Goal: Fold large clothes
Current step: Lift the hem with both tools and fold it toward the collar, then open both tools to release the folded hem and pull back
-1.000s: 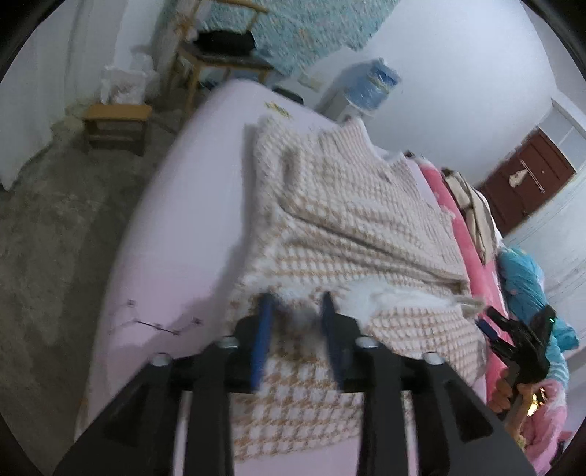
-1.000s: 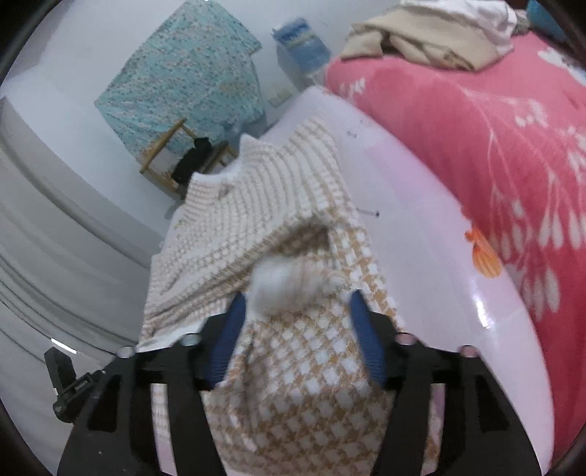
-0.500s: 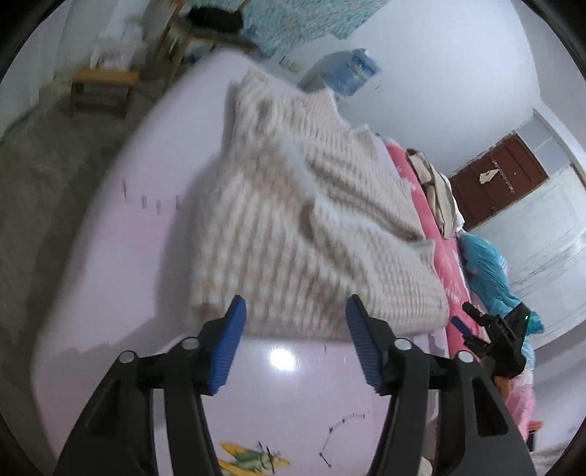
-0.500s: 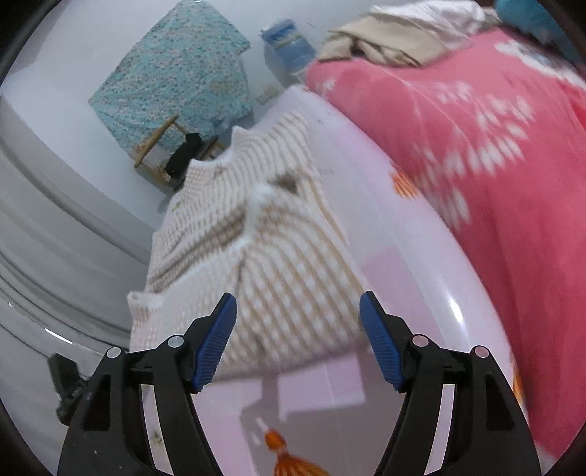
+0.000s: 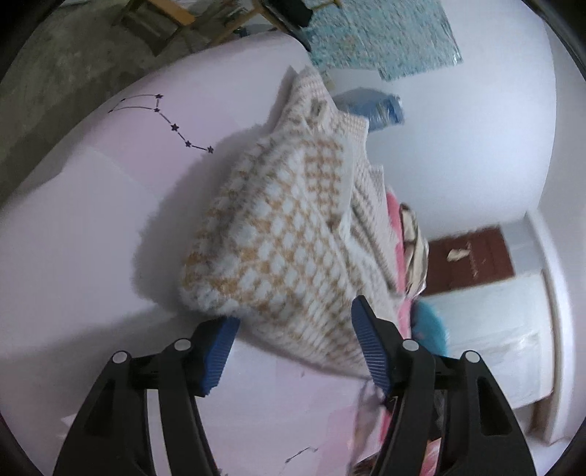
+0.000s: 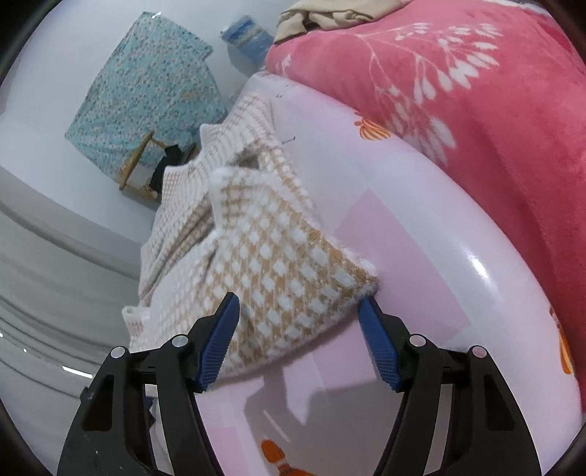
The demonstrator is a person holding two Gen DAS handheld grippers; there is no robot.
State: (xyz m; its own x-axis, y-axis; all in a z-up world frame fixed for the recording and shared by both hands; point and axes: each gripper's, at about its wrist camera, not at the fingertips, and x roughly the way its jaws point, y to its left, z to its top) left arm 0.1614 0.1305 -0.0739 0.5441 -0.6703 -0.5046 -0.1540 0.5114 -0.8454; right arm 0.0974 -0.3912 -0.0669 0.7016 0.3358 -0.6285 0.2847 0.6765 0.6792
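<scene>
A tan-and-white checked knit sweater [image 5: 278, 234] lies folded over on itself on the lilac bed sheet [image 5: 91, 219]. My left gripper [image 5: 293, 322] hovers at the near folded edge. Its jaws are opening, and the blue pads stand to either side of the fold without pressing it. In the right wrist view the same sweater [image 6: 271, 263] shows its near right corner. My right gripper [image 6: 298, 311] straddles that corner. Its jaws are closing slightly, with the pads still clear of the knit. The sheet [image 6: 421, 256] runs on to the right.
A pink flowered blanket [image 6: 476, 110] covers the bed's right side, with a pile of clothes [image 6: 322, 14] at its far end. A blue water bottle [image 5: 370, 106], a wooden chair [image 6: 139, 164] and a teal wall cloth [image 6: 146, 84] stand beyond the bed. Bare floor [image 5: 55, 55] lies to the left.
The left jaws have spread wide and let go of the fluffy white hem. Both grippers have drawn back and sunk to the near fold, and the left view has rolled.
</scene>
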